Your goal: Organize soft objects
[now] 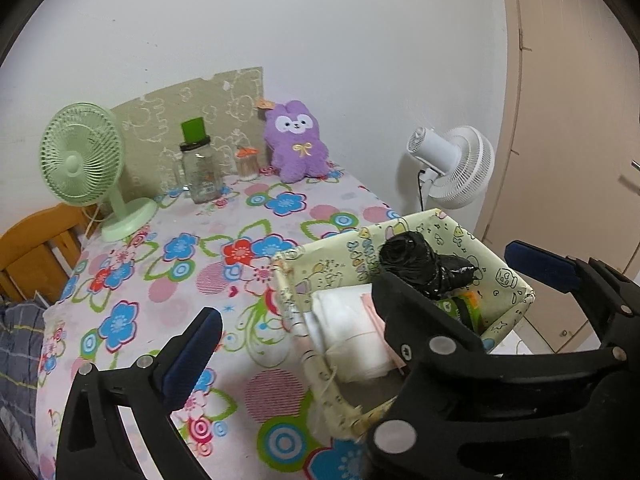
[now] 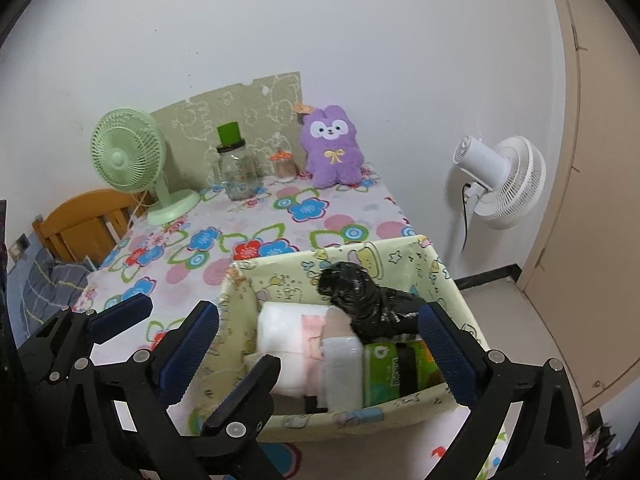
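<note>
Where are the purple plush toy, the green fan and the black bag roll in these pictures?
purple plush toy (image 2: 331,148), right wrist view, on its chest bow.
green fan (image 1: 77,156), left wrist view, on the grille's middle.
black bag roll (image 2: 356,300), right wrist view, on its wrapped body.

Both tools (image 1: 368,284) (image 2: 320,344) are black plastic with blue-padded fingers (image 1: 192,356) and silver rivets.

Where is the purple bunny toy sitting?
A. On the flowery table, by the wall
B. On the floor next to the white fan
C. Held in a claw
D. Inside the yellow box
A. The purple bunny toy sits upright at the far end of the flowery table against the wall, well away from the yellow box, and neither claw is holding it.
</note>
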Action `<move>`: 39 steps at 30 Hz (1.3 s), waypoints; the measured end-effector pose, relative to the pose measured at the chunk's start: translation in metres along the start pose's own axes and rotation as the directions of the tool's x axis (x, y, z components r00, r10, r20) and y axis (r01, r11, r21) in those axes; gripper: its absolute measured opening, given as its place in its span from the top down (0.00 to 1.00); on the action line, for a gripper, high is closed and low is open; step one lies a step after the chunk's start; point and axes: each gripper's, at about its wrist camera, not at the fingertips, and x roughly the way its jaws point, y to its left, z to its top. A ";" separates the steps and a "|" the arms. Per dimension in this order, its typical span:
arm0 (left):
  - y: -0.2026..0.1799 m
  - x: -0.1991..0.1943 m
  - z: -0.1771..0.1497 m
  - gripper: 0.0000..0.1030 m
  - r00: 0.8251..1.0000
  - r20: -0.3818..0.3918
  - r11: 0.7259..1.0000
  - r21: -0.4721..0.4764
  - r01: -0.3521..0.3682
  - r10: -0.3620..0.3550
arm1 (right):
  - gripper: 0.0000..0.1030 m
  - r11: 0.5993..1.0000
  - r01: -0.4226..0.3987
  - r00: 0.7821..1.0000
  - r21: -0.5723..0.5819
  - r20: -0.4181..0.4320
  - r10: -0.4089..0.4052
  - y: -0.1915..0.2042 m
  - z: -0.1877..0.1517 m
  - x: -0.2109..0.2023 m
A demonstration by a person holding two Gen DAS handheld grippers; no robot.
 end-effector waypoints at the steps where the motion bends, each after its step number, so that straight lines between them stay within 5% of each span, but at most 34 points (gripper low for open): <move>1: 0.002 -0.002 0.000 0.00 1.000 0.003 1.000 -0.002 -0.005 0.005 | 0.02 1.000 -0.001 1.000 -0.001 0.001 0.001 0.002 0.000 -0.002; 19: 0.061 -0.067 -0.008 0.00 0.988 0.106 0.992 -0.081 -0.101 0.109 | 0.02 0.999 -0.022 0.993 -0.048 0.116 0.027 0.057 0.006 -0.050; 39: 0.131 -0.126 -0.023 0.00 0.952 0.184 0.957 -0.200 -0.208 0.245 | 0.02 0.998 -0.018 0.977 -0.056 0.211 0.029 0.090 0.010 -0.085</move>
